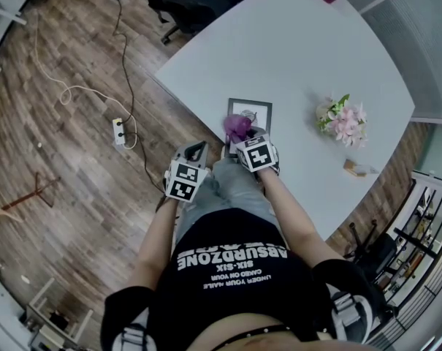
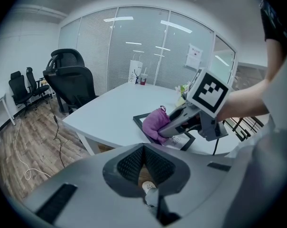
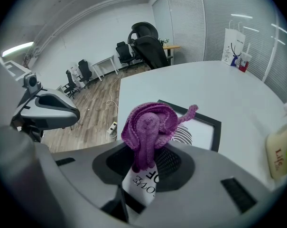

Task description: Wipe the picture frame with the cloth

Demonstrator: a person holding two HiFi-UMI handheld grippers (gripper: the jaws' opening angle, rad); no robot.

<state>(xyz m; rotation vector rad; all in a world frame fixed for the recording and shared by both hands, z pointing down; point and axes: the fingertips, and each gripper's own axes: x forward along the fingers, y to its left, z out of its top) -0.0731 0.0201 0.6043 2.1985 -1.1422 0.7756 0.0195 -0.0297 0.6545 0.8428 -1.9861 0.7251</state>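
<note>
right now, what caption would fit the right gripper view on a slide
Right gripper clamps a bunched purple cloth over the black picture frame lying on the white table.

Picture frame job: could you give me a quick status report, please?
Right hand-held gripper shut on purple cloth, at near end of picture frame. Left hand-held gripper shut, empty, off the table. Flowers stand well aside.

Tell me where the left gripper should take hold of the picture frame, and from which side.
Probably the picture frame's bare left border, left gripper coming from the table's left edge: the frame lies flat, and the cloth in the right gripper covers its near part.
</note>
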